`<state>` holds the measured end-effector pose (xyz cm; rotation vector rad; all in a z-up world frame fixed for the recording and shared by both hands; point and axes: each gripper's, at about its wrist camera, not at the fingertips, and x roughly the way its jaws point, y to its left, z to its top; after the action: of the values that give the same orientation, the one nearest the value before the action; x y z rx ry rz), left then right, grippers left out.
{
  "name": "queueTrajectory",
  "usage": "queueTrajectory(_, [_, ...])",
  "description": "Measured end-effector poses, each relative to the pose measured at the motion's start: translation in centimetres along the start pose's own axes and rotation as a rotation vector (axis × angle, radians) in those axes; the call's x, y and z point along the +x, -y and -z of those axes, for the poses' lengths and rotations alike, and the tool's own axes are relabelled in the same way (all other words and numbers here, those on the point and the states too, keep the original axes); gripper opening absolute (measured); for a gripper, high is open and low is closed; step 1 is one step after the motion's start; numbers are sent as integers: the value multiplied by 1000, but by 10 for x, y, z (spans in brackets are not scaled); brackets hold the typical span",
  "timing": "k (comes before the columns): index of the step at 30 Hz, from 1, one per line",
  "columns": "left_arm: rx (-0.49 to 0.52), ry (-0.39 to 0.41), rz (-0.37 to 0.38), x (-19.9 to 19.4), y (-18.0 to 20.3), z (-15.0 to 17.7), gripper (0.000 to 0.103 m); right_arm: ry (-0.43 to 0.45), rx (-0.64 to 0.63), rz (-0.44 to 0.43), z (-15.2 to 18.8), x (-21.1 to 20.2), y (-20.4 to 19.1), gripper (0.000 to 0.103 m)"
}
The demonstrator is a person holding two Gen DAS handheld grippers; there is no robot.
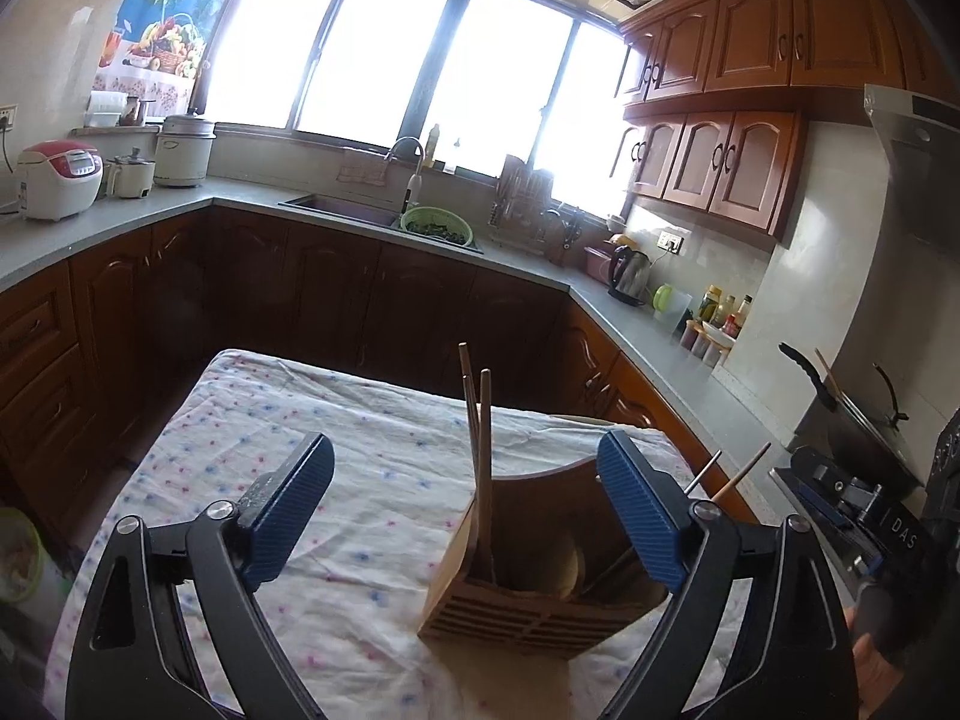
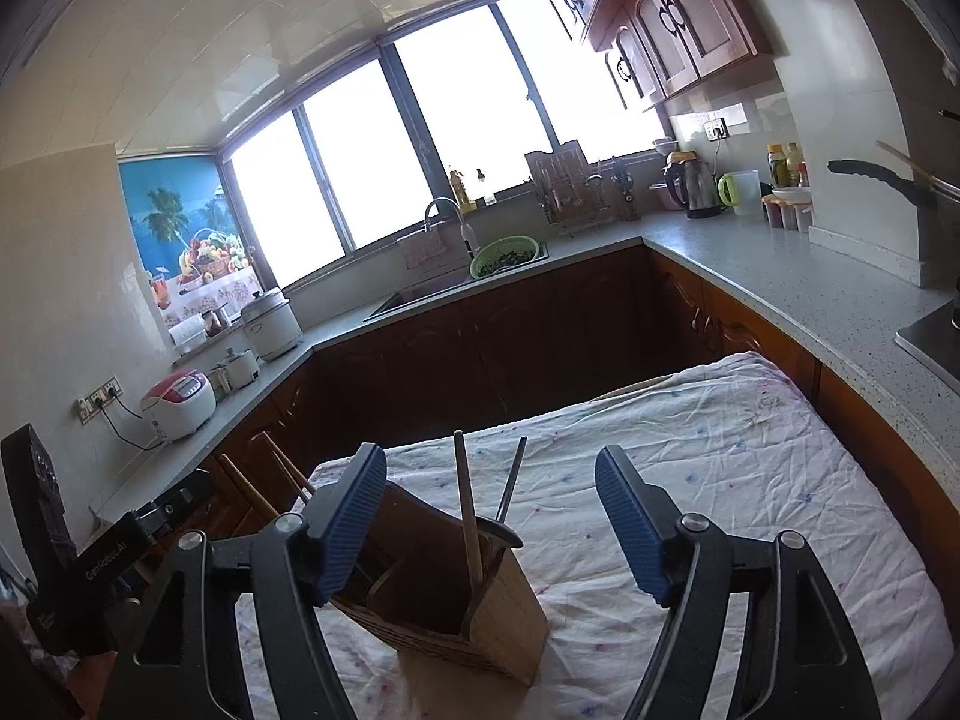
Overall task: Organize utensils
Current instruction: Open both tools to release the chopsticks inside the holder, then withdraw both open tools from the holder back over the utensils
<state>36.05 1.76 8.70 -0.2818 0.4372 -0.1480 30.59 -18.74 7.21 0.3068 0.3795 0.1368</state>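
Note:
A wooden utensil holder (image 1: 540, 588) stands on the cloth-covered table (image 1: 300, 456), between my left gripper's fingers and nearer the right one. Two wooden chopsticks (image 1: 480, 438) stand upright in its left compartment. More utensil handles (image 1: 741, 474) stick out behind the right finger. My left gripper (image 1: 465, 516) is open and empty. In the right wrist view the holder (image 2: 468, 606) sits low and left of centre, with a wooden stick (image 2: 465, 516) and a metal utensil (image 2: 510, 492) in it. My right gripper (image 2: 489, 522) is open and empty above it.
The floral tablecloth (image 2: 720, 456) covers the table. Kitchen counters (image 1: 120, 216) run around it, with rice cookers (image 1: 57, 180), a sink (image 1: 348, 210), a green colander (image 1: 435, 225) and a kettle (image 1: 630, 273). A wok (image 1: 858, 420) sits on the stove at right.

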Motion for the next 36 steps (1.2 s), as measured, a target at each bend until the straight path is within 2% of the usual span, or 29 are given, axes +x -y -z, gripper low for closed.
queueTrajectory(1, [0, -6, -12, -5, -2, 3, 102, 3, 5, 4, 1, -4, 2, 80])
queueTrajectory(3, [-2, -16, -19, -15, -9, 11, 102, 4, 27, 0, 6, -13, 7, 92])
queueTrajectory(4, [-5, -26, -23, -20, -11, 15, 103, 5, 41, -10, 9, -17, 9, 93])
queueTrajectory(12, [-22, -120, -73, -53, -23, 58, 103, -25, 46, -36, 39, -53, 6, 94])
queueTrajectory(16, [-7, -157, -63, -69, -20, 76, 103, -49, 40, -36, 58, -72, 3, 96])
queueTrajectory(19, [6, -178, -58, -79, -18, 86, 103, -61, 52, -27, 73, -85, 5, 102])
queueTrajectory(36, [17, -271, -41, -109, -13, 140, 103, -136, 24, 40, 134, -140, 22, 102])
